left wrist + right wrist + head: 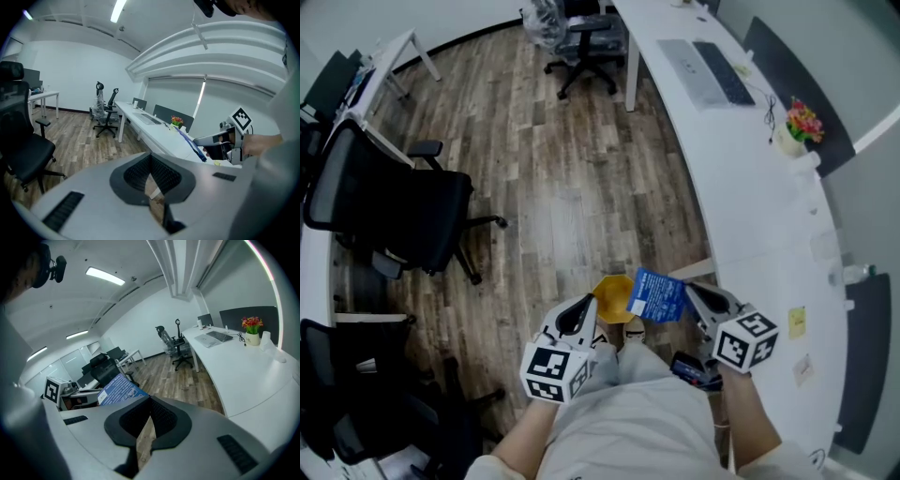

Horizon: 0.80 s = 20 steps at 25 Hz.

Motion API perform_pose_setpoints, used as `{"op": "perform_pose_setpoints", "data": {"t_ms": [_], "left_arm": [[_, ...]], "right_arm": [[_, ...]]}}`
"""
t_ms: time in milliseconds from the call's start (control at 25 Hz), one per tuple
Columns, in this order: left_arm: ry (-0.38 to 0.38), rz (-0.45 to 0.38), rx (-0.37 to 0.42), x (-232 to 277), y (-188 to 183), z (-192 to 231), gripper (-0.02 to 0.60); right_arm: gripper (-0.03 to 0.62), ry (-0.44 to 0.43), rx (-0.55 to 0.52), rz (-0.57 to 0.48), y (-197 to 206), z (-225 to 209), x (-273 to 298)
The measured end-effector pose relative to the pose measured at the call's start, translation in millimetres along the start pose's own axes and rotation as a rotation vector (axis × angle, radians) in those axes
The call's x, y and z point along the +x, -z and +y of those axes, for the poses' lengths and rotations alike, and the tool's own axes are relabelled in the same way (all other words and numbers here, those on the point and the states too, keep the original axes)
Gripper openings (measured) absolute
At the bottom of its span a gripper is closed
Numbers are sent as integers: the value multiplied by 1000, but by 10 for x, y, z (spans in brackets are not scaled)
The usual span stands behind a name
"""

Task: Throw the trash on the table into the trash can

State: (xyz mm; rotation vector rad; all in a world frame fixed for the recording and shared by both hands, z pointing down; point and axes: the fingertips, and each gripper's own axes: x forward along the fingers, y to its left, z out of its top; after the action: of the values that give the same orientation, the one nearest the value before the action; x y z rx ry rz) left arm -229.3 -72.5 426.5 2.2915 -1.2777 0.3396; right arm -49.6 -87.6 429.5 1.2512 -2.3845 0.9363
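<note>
Scene: an office seen from above, from the head of a person (628, 422) in a light top. The person stands on a wood floor (562, 187) with a gripper in each hand.

Right gripper: the right gripper (692, 292) is low at the right of the head view and points ahead and somewhat down. Its fingers (168, 420) are pressed together on one edge of a blue packet (656, 295).

Blue packet: this is the trash, a flat blue piece with white print. It sticks out leftward from the right gripper's tip. It is held in the air over the floor, just left of the desk (750, 216) and not touching it. In the left gripper view it shows edge-on, as a thin blue strip at that tip.

Left gripper: the left gripper (586, 305) is low at the left, alongside the right one. Its fingers (171, 178) are drawn together, with only a thin slit between them in its own view.

Yellow thing: a small yellow thing (614, 295) sits right at the left gripper's tip, between the two grippers. The blue packet covers its right side. I cannot tell what it is, or whether the left gripper clamps it.

Desk: long, white and curved, it runs down the right side of the room.

On the desk: a laptop (703, 70) lies at the far end. Flowers (803, 120) in a pale pot stand by the wall. A yellow note (796, 321) lies near the person.

Chair: a black chair (394, 211) stands on the floor at the left, well apart from the grippers.
</note>
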Motion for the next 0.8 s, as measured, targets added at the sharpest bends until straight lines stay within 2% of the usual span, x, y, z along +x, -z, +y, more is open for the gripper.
{"op": "perform_pose_setpoints", "data": {"t_ms": [400,800], "left_arm": [[-54,-4,-22,88,-101,110,2],[-104,16,-29,167,-55,237,1]], "right_arm": [[32,-41,-46,45,-173,-84,148],[32,-48,-51,81,-211,-394,123]]}}
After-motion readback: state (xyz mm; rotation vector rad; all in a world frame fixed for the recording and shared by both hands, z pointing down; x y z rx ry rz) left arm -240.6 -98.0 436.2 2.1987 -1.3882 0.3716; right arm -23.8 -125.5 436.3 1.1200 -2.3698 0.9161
